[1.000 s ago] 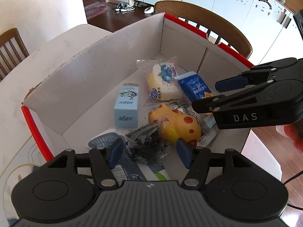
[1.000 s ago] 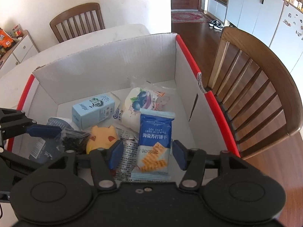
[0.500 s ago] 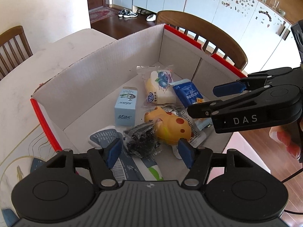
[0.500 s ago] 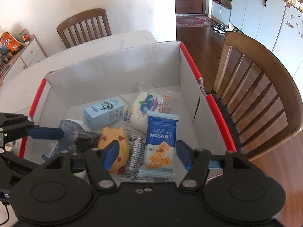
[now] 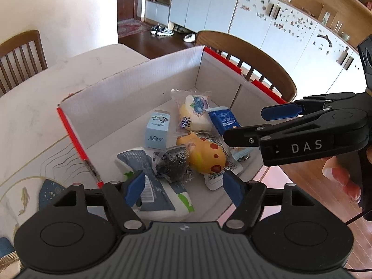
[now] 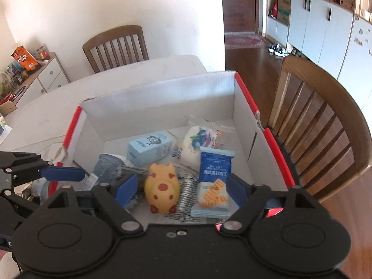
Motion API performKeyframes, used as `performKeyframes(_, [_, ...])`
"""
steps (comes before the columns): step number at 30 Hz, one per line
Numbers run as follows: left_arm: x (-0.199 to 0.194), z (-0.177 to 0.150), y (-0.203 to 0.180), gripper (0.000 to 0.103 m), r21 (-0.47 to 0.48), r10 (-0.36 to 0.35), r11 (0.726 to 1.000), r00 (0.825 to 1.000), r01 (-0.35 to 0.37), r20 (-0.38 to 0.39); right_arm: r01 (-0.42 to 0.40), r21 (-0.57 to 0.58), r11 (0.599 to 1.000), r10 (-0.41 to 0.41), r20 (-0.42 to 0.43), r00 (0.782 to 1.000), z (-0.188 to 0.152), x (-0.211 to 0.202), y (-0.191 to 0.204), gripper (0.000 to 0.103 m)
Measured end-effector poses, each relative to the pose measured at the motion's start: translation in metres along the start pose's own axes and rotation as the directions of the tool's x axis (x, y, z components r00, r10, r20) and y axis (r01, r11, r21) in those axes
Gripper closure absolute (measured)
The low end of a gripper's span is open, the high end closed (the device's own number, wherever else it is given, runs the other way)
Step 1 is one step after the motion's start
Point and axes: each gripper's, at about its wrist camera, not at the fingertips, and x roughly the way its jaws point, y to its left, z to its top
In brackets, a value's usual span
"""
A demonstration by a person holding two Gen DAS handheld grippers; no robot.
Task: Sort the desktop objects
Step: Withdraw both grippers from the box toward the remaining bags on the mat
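Observation:
A white cardboard box with red edges (image 5: 130, 93) (image 6: 162, 97) stands on the table. Inside lie a yellow spotted toy (image 5: 204, 153) (image 6: 162, 186), a light blue carton (image 5: 158, 127) (image 6: 151, 148), a blueberry bread packet (image 5: 193, 111) (image 6: 197, 141), a blue cracker packet (image 5: 223, 121) (image 6: 215, 179), a dark snack packet (image 5: 172, 165) and a grey-blue pouch (image 5: 148, 181). My left gripper (image 5: 184, 187) is open and empty above the box's near edge. My right gripper (image 6: 181, 189) is open and empty above the box; it also shows in the left wrist view (image 5: 255, 125).
Wooden chairs stand at the far side (image 6: 116, 46) and right of the box (image 6: 325, 116). The white table (image 5: 34, 93) has a patterned mat (image 5: 34, 174) at the left. A cabinet with snacks (image 6: 30, 69) stands against the wall.
Both grippers have pulled back and up from the box, so the box and its contents look smaller and lower. Both stay open and empty.

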Motion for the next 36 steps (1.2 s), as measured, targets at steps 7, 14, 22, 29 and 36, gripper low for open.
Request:
performKeyframes(7, [-0.023,-0.011,0.008,0.017,-0.014,-0.014,1.000,0.998,0.015,0.054,0.008,0.005,1.000,-0.008,0.029,1.000,-0.006,-0.017,0.016,0.018])
performKeyframes(14, [-0.052,-0.029,0.023,0.003,-0.030,-0.020,0.999,0.993,0.023,0.120,0.027,0.032,0.999,-0.029,0.062,0.998,-0.021,-0.037,0.032,0.017])
performKeyframes(22, [-0.084,-0.059,0.057,0.001,-0.066,0.034,0.998,0.985,-0.023,0.168,0.014,0.034,0.999,-0.017,0.086,0.996,-0.035,-0.049,0.069,0.014])
performKeyframes(29, [-0.105,-0.090,0.105,0.000,-0.136,0.102,0.988,0.981,-0.080,0.167,-0.021,-0.003,1.000,0.021,0.075,0.997,-0.053,-0.047,0.122,0.013])
performKeyframes(36, [-0.119,-0.119,0.149,0.000,-0.183,0.145,0.976,0.977,-0.116,0.155,-0.040,-0.059,0.997,0.041,0.026,0.999,-0.068,-0.027,0.178,0.013])
